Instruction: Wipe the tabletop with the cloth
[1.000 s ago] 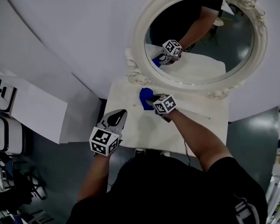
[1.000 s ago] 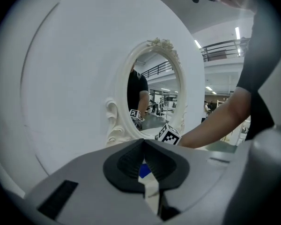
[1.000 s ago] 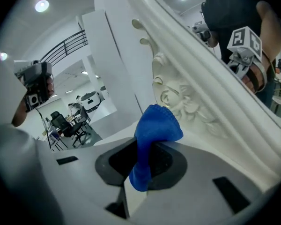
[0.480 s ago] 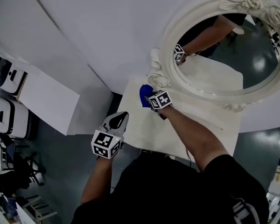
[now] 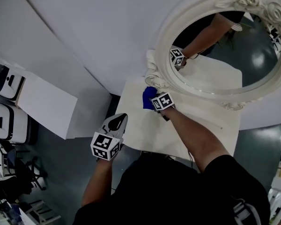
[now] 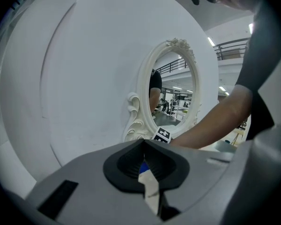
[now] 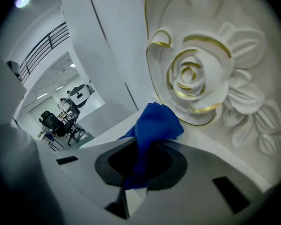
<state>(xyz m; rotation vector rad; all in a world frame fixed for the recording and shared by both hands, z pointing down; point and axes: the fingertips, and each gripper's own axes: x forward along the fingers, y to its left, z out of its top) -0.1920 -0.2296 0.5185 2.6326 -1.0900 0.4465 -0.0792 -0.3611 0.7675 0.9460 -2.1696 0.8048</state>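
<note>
**1. Left gripper** [image 5: 120, 118]. Nearest item, lower left of centre in the head view, over the near-left edge of the tabletop [image 5: 145, 132]. Jaws clenched tip to tip, nothing betw. them; its own view [image 6: 143, 146] confirms.

**2. Tabletop.** Pale. A bare stretch runs from centre to the right of the head view.

**3. Right gripper** [image 5: 153, 102]. Centre of the head view, at the far-left corner of the top. Jaws grasping the cloth [image 5: 148, 97], which is blue and bunched. In its own view [image 7: 139, 172] the cloth [image 7: 154, 123] is pinched in the throat. Long axis runs along the jaw line, w/ the loose end fanning out ahead of the tips.

**4. Mirror frame** [image 5: 163, 55]. White, carved, upper right. Its foot is just beside the cloth; touching or not, can't tell.

**Key relation.** The cloth lies ahead of the right jaws, up against the frame foot. The bare top lies nearer and to the right. The next stroke, I'd judge, has to draw back and rightward. The right hand has the cloth; the left is well apart.

**View diffs.**
- Right gripper view alone shows the grip, and the frame's rose [image 7: 192, 78] w/ gilt lines.
- Head view alone places the cloth on the top.
- Left gripper view gives only a blue sliver through its jaw gap.
- No view settles whether the cloth presses on the top.
</note>
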